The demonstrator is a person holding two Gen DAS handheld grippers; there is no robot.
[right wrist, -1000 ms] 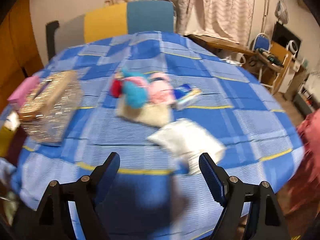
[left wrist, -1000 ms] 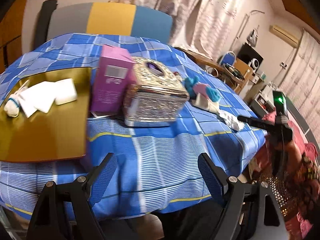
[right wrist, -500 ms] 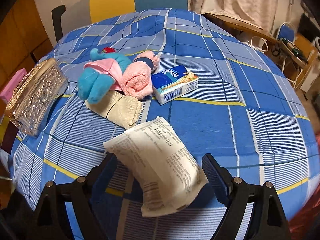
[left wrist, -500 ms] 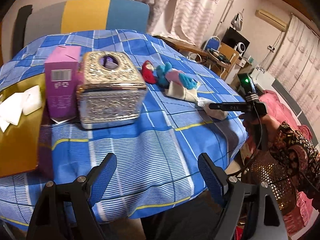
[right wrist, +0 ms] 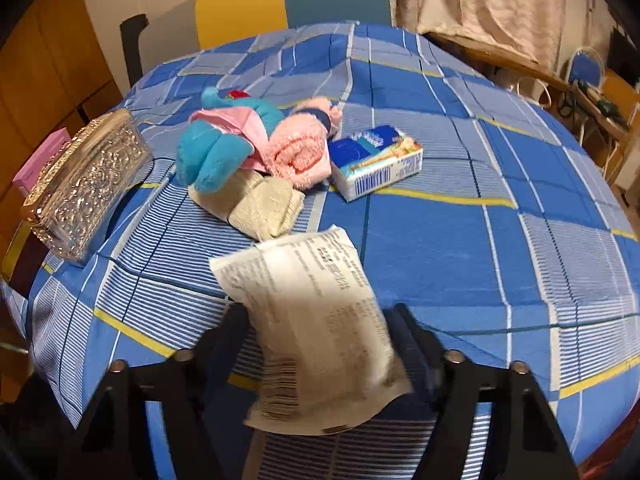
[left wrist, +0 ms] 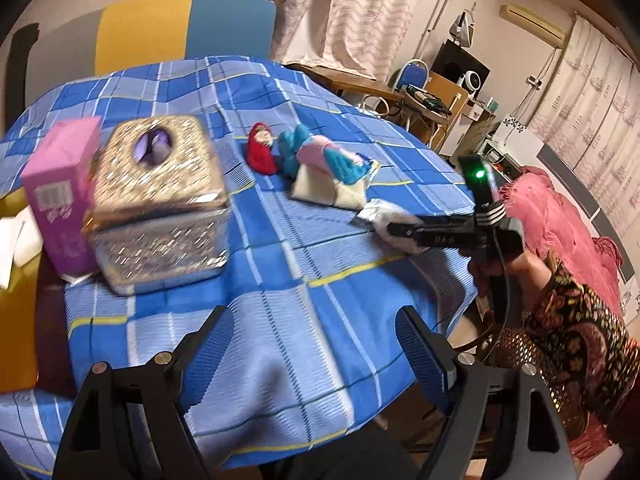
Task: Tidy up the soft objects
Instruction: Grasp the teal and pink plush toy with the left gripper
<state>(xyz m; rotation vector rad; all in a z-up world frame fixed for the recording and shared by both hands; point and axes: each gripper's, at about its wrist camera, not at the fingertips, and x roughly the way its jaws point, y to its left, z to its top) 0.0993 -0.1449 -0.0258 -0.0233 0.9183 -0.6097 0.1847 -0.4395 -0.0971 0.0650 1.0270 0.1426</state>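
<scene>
Pick-up step: right claw [right wrist: 320, 344] straddles the white printed packet [right wrist: 316, 320] at the near edge of the worktop [right wrist: 460, 248], jaws closing with the packet between them; whether the pads press it yet I cannot tell. Left claw [left wrist: 320, 344] hangs released over bare cloth, nothing between its fingers. Plush pile [right wrist: 240, 140] and beige cloth [right wrist: 264, 204] sit just beyond, silver tissue box [right wrist: 84, 184] far left. Next move likely needs a full clench, then a lift clear.
</scene>
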